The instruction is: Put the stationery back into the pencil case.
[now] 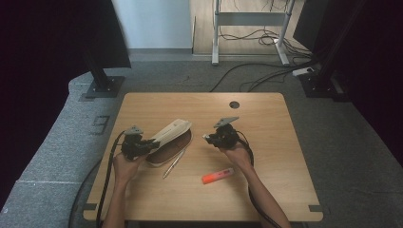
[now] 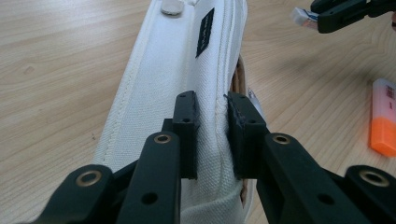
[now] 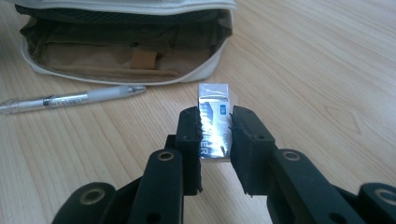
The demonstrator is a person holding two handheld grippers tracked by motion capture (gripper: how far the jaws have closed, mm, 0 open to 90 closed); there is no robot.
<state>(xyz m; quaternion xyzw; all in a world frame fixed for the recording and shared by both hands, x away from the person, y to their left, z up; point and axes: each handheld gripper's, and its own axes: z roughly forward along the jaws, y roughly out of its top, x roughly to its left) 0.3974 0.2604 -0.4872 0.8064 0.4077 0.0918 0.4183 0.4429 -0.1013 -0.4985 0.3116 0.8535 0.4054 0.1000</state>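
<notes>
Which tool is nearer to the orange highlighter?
Right. The right tool, gripping an eraser, hovers just beyond the orange highlighter; the left tool clamps the pencil case farther away.

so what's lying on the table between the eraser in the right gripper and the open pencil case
In the right gripper view a clear pen lies on the table between the eraser and the open pencil case, just in front of the case's mouth. The rest is bare wood.

Lab-like room, grey carpet [image 1: 190, 78], floor cables [image 1: 266, 38], stand bases [image 1: 102, 88]
</notes>
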